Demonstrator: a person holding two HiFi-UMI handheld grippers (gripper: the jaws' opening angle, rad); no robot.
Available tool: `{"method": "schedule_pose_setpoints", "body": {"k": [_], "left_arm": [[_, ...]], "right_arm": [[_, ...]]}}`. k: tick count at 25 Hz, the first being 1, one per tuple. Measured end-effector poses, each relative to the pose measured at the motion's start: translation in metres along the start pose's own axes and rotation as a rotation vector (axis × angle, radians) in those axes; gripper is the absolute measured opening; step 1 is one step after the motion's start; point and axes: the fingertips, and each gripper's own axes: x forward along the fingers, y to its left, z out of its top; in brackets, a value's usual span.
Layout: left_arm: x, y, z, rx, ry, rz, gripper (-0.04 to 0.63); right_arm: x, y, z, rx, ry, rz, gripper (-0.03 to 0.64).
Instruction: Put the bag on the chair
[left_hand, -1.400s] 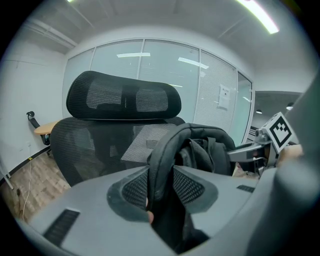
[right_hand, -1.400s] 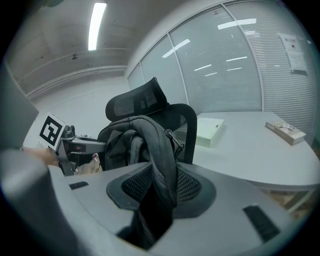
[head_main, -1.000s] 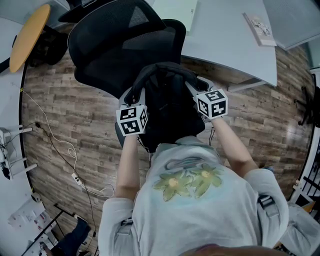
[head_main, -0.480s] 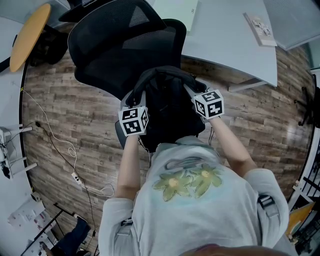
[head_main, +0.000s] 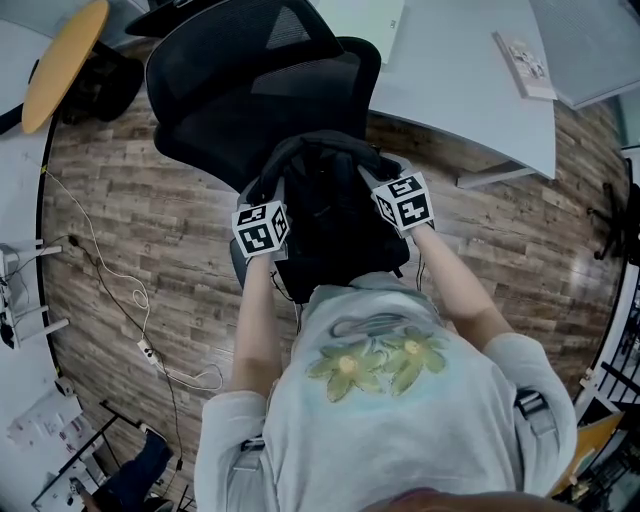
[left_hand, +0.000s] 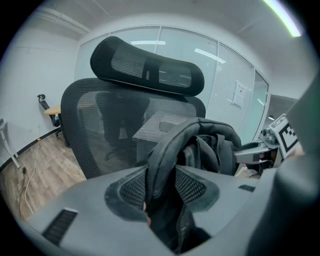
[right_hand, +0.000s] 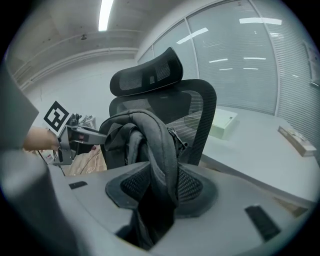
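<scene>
Bag, black, two shoulder straps, is held up in front of the chair backrest, over the seat. In the head view the backrest lies at 11 o'clock from the bag and a desk at 1 o'clock. Whether the bag's bottom rests on the seat cannot be told; the seat is hidden beneath it.

Left gripper: the left strap is pinched between the pads, and the jaws have just been opening. Right gripper: the right strap is clamped the same way, its jaws also just easing apart, by less.

Step judged: lowering and release, close to the end of the task.

Risks noted:
- If the grip is loosened before the weight is borne by the seat, the bag could drop and slump off the front edge, toward 6 o'clock.
- The left side appears to be let go sooner; the load would then be thrown onto the right strap and the bag tipped toward 9 o'clock.
- A strap could be caught on a pad during withdrawal and the bag dragged forward.
- The chair might be turned by a sideways pull.
</scene>
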Motion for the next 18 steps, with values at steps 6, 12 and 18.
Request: {"method": "schedule_pose_setpoints", "body": {"k": [6, 12, 18], "left_arm": [[0.000, 0.007, -0.004, 0.048, -0.036, 0.041, 0.176], [0.004, 0.007, -0.006, 0.072, -0.081, 0.051, 0.178], [0.015, 0.014, -0.006, 0.058, -0.086, 0.052, 0.179]], "right_arm": [[0.011, 0.001, 0.002, -0.001, -0.007, 0.000, 0.153], [0.018, -0.005, -0.003, -0.033, -0.026, 0.001, 0.158], [0.034, -0.011, -0.002, -0.063, -0.011, -0.022, 0.163]]}}
